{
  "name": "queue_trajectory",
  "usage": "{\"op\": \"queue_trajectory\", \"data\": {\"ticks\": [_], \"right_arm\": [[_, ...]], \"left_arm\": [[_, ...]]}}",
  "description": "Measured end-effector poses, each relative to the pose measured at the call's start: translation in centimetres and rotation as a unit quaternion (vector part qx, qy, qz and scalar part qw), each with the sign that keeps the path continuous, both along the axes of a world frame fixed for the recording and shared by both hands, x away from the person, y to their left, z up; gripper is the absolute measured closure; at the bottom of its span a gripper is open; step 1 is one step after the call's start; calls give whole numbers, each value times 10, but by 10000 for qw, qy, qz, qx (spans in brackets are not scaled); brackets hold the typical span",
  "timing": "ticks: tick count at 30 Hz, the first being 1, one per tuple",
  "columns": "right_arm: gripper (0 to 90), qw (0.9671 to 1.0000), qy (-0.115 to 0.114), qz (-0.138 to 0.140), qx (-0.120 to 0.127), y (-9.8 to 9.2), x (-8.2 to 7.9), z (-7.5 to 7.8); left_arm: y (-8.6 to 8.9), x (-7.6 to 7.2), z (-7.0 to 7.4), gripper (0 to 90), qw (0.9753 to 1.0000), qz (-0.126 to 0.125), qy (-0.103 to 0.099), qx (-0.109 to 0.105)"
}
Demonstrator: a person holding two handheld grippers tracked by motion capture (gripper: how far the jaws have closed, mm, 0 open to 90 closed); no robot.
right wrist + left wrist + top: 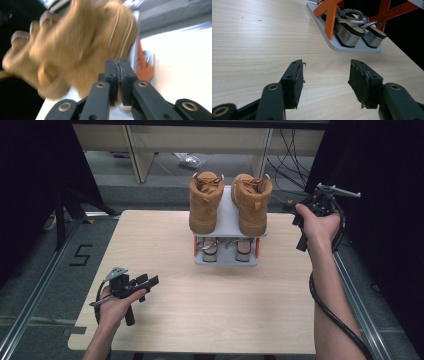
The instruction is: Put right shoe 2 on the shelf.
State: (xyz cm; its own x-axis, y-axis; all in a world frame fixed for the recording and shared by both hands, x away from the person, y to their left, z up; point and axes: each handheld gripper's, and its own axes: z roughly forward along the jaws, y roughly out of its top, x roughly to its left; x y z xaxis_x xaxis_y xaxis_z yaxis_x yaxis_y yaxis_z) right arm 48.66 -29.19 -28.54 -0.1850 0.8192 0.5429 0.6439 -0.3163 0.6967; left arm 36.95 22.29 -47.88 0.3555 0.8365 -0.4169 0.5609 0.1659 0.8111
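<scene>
Two tan boots, the left boot [205,202] and the right boot [252,202], stand on the top shelf of a small grey rack [227,222] with orange cross braces [331,15]. On its lower shelf sit two silver sandals [352,35]. My left gripper [146,282] is held low over the table's near left, open, nothing between its pads [293,82]. My right gripper [296,215] hovers beside the rack's right side, level with the right boot [75,50], which looks blurred. Its jaws are pressed together with nothing in them.
The light wooden table [200,295] carries the rack at its far middle. Beyond the far edge stand pale furniture legs [142,155], with cables [290,150] on the floor. Metal rails [35,285] run along both sides of the table.
</scene>
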Motion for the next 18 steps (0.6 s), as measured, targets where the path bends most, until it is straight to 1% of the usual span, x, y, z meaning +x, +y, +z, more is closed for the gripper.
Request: {"op": "queue_trajectory", "data": {"ticks": [1,3,6,7,8,9,10,12,13,14,15,17,18], "right_arm": [[890,9999,93,102,31,2,-3,-5],[896,9994,84,279,-162,5,-9,-16],[898,9985,70,483,-241,11,-18,-29],[898,9984,136,529,-165,15,-22,-33],[898,9977,85,641,-182,17,-24,-37],[899,9975,184,686,-36,21,-26,-40],[899,9971,116,750,-97,23,-26,-43],[899,9967,129,802,-81,28,-26,-47],[899,9967,214,783,-18,32,-26,-47],[899,9963,162,835,-126,33,-25,-48],[899,9964,246,812,-85,37,-25,-48],[899,9956,143,894,-241,41,-22,-51],[899,9960,181,841,-224,43,-21,-51]], "left_arm": [[0,0,0,444,10000,5,0,17],[0,0,-1,443,10000,-6,11,39],[-1,0,-1,440,10000,-20,-4,40],[-1,0,-1,440,10000,-12,2,36],[-2,0,-1,440,10000,-11,3,40],[-2,0,-1,439,10000,-4,10,49],[-2,0,-2,439,10000,-19,5,62],[-2,-1,-2,439,10000,-41,2,72],[-2,-1,-2,438,10000,-44,-6,75],[-2,-1,-1,438,10000,-40,-9,68],[-2,-1,-1,438,10000,-29,-13,56],[-2,-1,-2,438,10000,-24,-10,66],[-2,-1,-2,438,10000,-26,-6,71]]}}
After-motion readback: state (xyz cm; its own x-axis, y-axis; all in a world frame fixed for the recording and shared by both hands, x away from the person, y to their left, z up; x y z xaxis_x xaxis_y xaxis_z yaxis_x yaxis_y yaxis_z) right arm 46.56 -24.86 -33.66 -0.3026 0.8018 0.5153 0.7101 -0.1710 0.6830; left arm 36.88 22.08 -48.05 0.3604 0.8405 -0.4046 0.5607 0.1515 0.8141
